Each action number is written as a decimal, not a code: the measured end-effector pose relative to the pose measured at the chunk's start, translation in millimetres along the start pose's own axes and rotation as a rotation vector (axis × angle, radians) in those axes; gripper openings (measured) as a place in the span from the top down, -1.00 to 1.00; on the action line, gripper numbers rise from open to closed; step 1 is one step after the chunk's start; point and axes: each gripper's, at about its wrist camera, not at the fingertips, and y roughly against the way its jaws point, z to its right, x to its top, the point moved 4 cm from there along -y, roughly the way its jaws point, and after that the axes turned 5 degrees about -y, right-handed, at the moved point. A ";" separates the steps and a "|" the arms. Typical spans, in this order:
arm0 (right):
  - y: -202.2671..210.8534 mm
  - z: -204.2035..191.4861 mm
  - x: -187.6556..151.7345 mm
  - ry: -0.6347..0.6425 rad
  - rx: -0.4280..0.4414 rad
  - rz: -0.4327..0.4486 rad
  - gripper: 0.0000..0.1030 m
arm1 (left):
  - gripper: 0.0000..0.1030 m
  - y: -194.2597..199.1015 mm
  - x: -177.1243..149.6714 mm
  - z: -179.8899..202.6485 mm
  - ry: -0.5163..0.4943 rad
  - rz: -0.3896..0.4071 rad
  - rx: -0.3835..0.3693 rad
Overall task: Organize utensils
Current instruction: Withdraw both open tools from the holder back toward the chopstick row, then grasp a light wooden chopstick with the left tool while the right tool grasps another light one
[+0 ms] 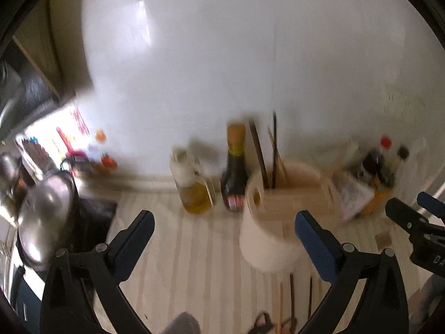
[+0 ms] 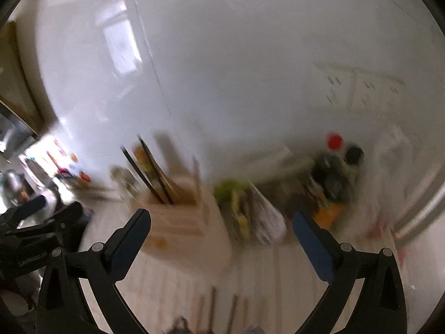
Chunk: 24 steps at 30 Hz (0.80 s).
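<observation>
while both the left gripper (image 1: 224,224) and right gripper (image 2: 222,224) gape wide, empty, dark chopsticks (image 1: 274,150) lean in the pale holder (image 1: 267,239).

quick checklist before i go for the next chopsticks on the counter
1. Left gripper open and empty: ok, jaws wide, nothing between them.
2. Right gripper open and empty: ok, same.
3. Utensil holder upright with room: ok, a few chopsticks in holder stand in it.
4. Loose chopsticks on the counter in view: ok, several lie just in front of the holder, low in both views.
5. Bottles clear of the path: ok, soy sauce bottle and oil bottle stand behind, by the wall.
6. Sharp view for aiming: not ok, both pictures are motion-blurred.
</observation>
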 end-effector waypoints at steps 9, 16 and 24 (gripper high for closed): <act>-68.1 77.3 -131.0 -0.127 -0.076 -0.378 -0.39 | -0.39 -74.3 -115.7 51.4 -0.071 -0.288 -0.040; -105.3 112.6 -189.5 -0.193 -0.092 -0.531 -0.13 | 0.16 -124.3 -181.8 91.4 -0.082 -0.519 -0.171; -117.8 112.4 -206.7 -0.193 -0.076 -0.575 0.05 | 0.89 -148.9 -195.5 118.3 -0.154 -0.569 -0.179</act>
